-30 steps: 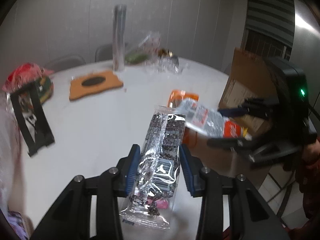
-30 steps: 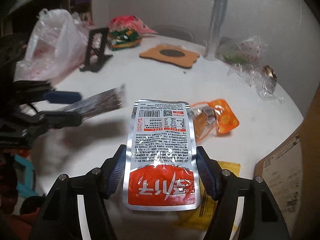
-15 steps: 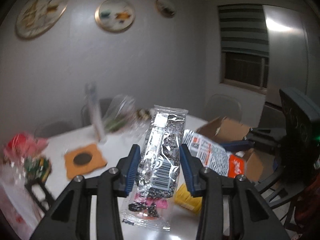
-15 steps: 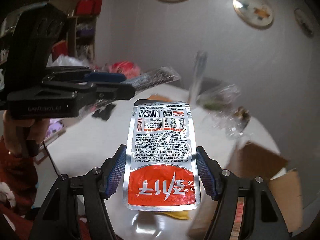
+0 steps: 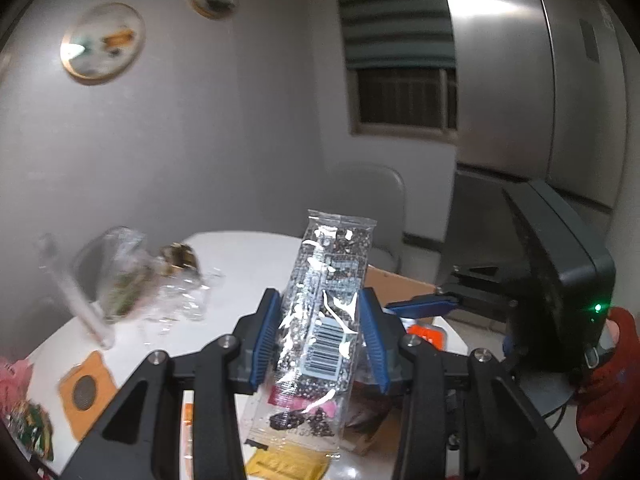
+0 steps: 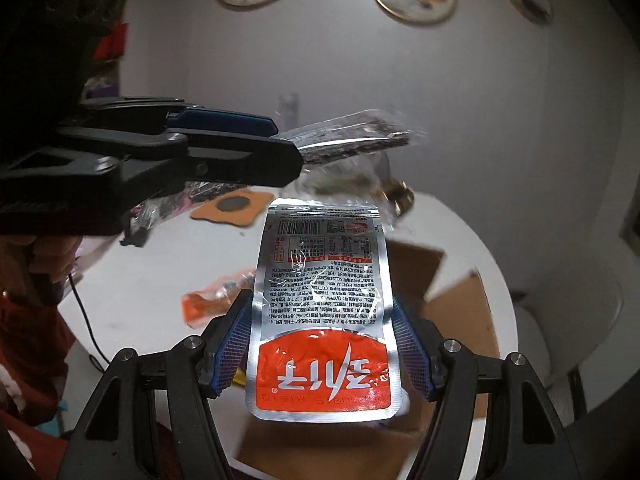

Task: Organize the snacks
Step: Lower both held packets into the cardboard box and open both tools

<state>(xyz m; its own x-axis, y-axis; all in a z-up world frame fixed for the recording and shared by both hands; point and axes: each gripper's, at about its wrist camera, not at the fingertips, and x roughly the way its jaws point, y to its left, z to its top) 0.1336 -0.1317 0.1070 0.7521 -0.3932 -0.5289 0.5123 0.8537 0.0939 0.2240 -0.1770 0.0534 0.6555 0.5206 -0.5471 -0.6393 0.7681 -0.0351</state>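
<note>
Round white table (image 6: 132, 280) under crinkly clear packet (image 5: 320, 320), glossy foil pouch (image 6: 320, 304).

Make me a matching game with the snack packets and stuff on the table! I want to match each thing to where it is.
Things:
1. clear packet of dark seeds
2. silver and red foil pouch
3. orange snack packet
4. brown cardboard box

Places:
A. lying on the white table
B. held in the right gripper
C. open at the table's edge
D. held in the left gripper

Pairs: 1-D, 2-B, 3-A, 4-C
</note>
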